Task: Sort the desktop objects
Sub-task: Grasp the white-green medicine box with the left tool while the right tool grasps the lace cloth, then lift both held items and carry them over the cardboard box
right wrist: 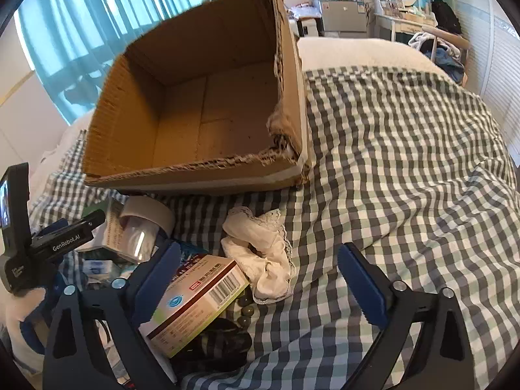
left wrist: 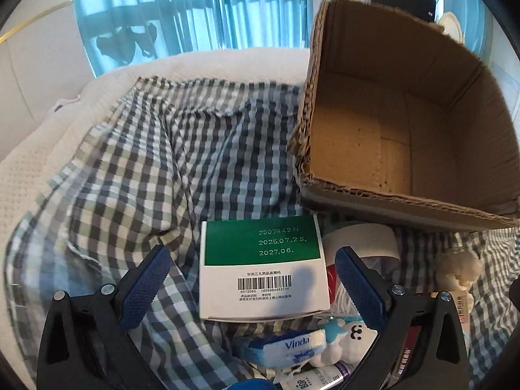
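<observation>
My left gripper is open, its blue pads on either side of a green and white medicine box lying on the checked cloth. Below it lie a Vinda tissue pack and a small white toy. An empty cardboard box stands at the right. My right gripper is open over a brown-striped medicine box, a white lace cloth and dark beads. The cardboard box shows in the right wrist view, just behind the pile.
A roll of white tape lies by the cardboard box's front wall. The left gripper's body is at the left edge. Bare checked cloth spreads to the right. A white bedcover, blue curtains and a dresser lie beyond.
</observation>
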Action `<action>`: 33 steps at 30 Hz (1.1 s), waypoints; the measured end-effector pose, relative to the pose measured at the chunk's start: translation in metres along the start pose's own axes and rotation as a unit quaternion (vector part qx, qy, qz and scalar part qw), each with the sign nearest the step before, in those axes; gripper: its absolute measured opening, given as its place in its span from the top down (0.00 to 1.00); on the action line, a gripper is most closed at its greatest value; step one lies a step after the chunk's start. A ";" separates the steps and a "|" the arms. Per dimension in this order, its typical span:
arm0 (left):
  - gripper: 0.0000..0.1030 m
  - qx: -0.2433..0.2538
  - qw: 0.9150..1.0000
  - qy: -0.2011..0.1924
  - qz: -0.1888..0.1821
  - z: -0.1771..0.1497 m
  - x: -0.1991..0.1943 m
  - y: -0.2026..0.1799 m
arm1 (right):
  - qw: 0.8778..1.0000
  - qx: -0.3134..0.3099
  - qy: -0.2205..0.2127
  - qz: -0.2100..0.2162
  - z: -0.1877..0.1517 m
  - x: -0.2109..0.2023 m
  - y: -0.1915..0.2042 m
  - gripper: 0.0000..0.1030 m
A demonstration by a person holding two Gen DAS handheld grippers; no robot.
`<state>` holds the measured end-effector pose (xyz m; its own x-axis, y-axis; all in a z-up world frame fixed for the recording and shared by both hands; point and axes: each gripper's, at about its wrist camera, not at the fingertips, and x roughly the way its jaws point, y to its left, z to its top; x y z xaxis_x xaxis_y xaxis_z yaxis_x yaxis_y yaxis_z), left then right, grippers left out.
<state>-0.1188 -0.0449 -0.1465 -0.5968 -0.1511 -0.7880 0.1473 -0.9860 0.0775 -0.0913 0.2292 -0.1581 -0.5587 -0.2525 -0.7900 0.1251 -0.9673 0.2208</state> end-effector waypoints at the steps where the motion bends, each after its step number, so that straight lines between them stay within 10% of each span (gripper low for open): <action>1: 0.00 0.001 1.000 0.004 0.000 0.000 0.004 -0.002 | 1.000 0.000 0.004 0.000 0.000 0.004 -0.001 0.09; 18: 0.00 -0.048 0.988 0.143 -0.005 0.000 0.093 0.011 | 0.996 0.008 0.090 0.000 0.005 0.074 -0.008 0.30; 22: 0.06 -0.042 0.989 0.142 -0.003 0.000 0.100 0.010 | 0.995 -0.005 0.100 -0.006 0.004 0.077 -0.003 0.68; 33: 0.10 -0.023 0.993 0.116 0.001 -0.001 0.087 0.001 | 0.997 -0.016 0.081 0.010 0.001 0.043 -0.003 0.84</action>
<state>-0.1697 -0.0587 -0.2160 -0.4003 -0.1281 -0.9074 0.1872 -0.9807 0.0559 -0.1170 0.2214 -0.1919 -0.4172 -0.2706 -0.8676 0.1633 -0.9614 0.2214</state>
